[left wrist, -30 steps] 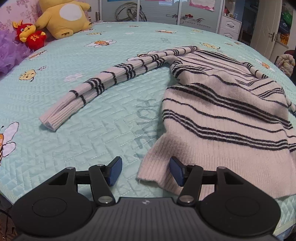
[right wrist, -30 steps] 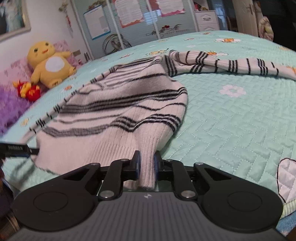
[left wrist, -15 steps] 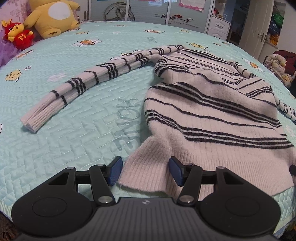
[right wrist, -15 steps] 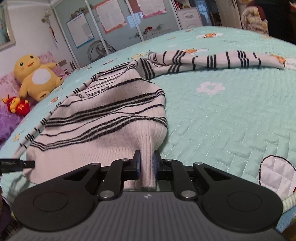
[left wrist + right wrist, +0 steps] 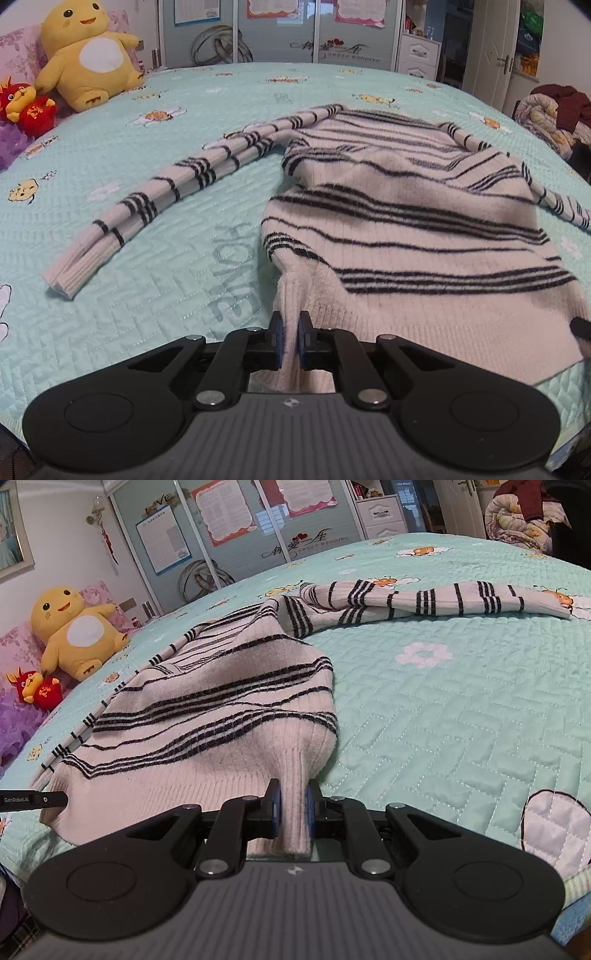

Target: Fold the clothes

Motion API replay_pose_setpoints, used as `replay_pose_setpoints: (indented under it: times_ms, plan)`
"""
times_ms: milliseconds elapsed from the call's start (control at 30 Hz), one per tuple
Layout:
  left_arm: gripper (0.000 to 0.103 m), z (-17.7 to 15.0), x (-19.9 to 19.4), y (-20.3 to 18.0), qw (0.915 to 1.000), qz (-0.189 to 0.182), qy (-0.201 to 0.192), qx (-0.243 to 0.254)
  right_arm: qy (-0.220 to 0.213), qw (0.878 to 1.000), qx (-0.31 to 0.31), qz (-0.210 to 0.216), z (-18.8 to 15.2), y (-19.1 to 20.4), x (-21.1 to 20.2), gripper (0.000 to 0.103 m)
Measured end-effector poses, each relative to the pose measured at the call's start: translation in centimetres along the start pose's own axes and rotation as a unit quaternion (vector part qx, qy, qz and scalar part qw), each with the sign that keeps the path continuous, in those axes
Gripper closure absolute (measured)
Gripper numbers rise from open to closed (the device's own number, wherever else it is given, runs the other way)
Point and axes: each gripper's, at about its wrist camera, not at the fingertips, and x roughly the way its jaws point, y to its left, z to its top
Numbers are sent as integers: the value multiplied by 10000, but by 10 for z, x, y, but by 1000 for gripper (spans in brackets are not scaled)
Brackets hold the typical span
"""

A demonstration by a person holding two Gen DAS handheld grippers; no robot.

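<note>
**Both tools clamp the sweater's hem**

The striped sweater (image 5: 406, 221) lies spread on the bed (image 5: 147, 184), sleeves flung outward. The left tool (image 5: 290, 338) has just closed, pinching one hem corner; the right tool (image 5: 293, 808) grips the opposite corner, ribbing bunched between its pads.

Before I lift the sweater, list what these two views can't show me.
- Sweater hem nearest the cameras: hidden under each gripper body, both views.
- Far sleeve: cut by the right edge, left wrist view.
- Left gripper in the right wrist view: only a black tip at the left edge.
- Wardrobe posters: text too small.
</note>
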Motion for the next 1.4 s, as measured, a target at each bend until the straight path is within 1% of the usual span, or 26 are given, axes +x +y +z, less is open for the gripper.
replay_pose_setpoints:
  times_ms: [133,267,333,400,567,633,733,800,867,967,1000,1033,1100,1167,1200,1233,1267,1333,1400]
  plan:
    - [98,10,-13,-4,9998,-102,-171,16,-9,9995,265,154,8,-7,-5,90]
    - [98,24,-28,-8,9989,-195,-418,12,-270,9983,417,294,25,-11,-18,90]
    - [98,29,-28,-9,9989,-134,-438,24,-375,9980,406,291,33,-12,-21,90]
    - [98,29,-23,-6,9994,-74,-346,-22,-371,9985,341,225,37,-13,-18,90]
    - [98,17,-7,6,9998,20,-16,-181,11,9993,366,119,28,-19,-3,90]
    - [98,13,-4,12,9996,9,54,-266,89,9992,368,117,24,-20,-1,90]
    - [98,14,-6,17,9993,-55,34,-379,98,9993,339,126,24,-17,-2,90]
    - [98,17,-8,18,9992,-98,-34,-386,43,9994,295,152,28,-13,-4,90]
    - [97,19,-8,16,9993,-135,-22,-362,31,9997,192,131,31,-9,-3,90]
    - [96,17,-6,16,9993,-198,92,-300,182,9998,114,-9,32,-10,1,85]
    - [96,15,-5,16,9994,-202,154,-253,239,9996,160,-13,31,-12,0,78]
    - [95,13,-4,16,9994,-192,216,-216,289,9993,221,-5,29,-16,-2,75]
    - [95,7,-4,18,9992,-132,332,-186,223,9995,214,-18,27,-17,-11,75]
    - [92,2,-7,22,9990,-107,398,-196,-13,9998,-139,-172,25,-9,-25,75]
    - [87,-1,-9,23,9988,-111,429,-202,-163,9986,-427,-272,23,-2,-33,75]
    - [83,-5,-12,23,9986,-138,462,-204,-290,9965,-728,-303,22,5,-40,73]
    - [81,-8,-15,24,9984,-165,495,-206,-381,9937,-1019,-268,19,12,-45,72]
    - [78,-16,-20,24,9980,-220,560,-196,-509,9858,-1592,-170,13,27,-53,67]
    - [76,-25,-26,22,9975,-298,623,-133,-501,9740,-2206,-117,4,41,-52,62]
